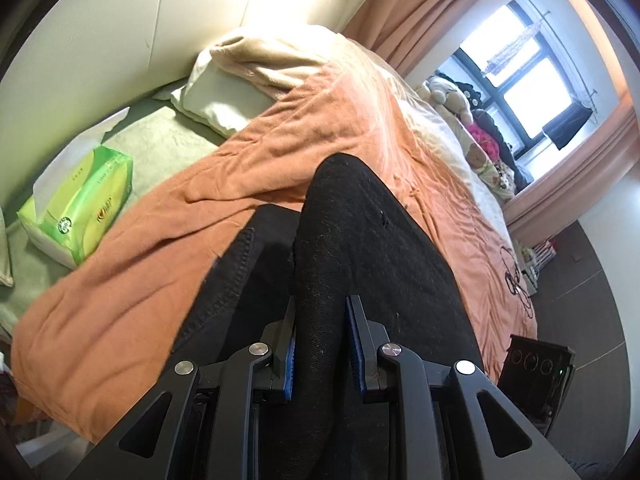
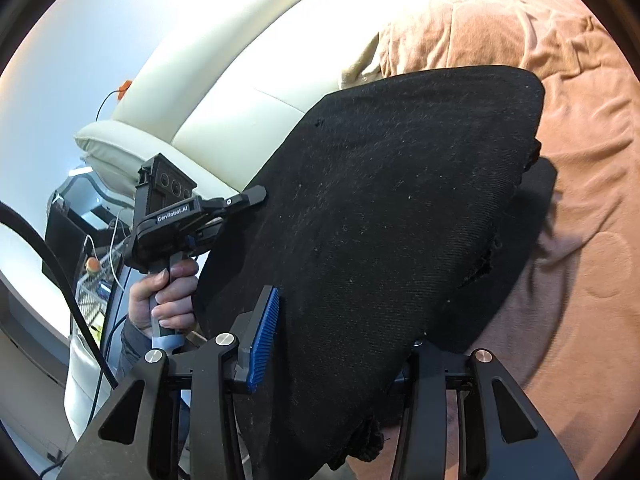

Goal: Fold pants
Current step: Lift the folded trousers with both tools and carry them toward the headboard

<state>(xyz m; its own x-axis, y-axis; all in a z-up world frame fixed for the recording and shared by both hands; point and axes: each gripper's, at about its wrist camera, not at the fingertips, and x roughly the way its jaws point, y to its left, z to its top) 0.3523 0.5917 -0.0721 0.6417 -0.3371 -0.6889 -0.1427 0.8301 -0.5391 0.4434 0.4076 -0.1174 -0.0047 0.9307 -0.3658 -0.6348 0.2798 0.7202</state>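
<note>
1. The black pants (image 2: 384,208) hang stretched between my two claws, lifted over the orange blanket (image 1: 132,280); in the right wrist view they fill the centre as a broad dark sheet, with their far edge at about one o'clock.
2. The cloth is a coarse, ribbed knit flecked with pale lint, and a ragged, frayed edge shows at about three o'clock in the right wrist view.
3. My left gripper (image 1: 322,344) is clenched on a bunched ridge of the pants, the blue ribbed pads pressing it from both sides; the fabric runs away from the claw toward twelve o'clock.
4. My right gripper (image 2: 340,344) has the pants draped across its jaws. One blue pad shows at the fabric's left edge and the other finger is buried under cloth, so it appears to grip the cloth.
5. In the right wrist view, at nine o'clock, a hand (image 2: 166,300) holds the left gripper's handle, whose body reads "GenRobot.AI".
6. A green-yellow tissue pack (image 1: 80,212) lies at nine o'clock in the left wrist view; its print is too small to read.
7. A cream pillow (image 1: 224,96) sits at eleven o'clock, a window (image 1: 520,68) at two.
</note>
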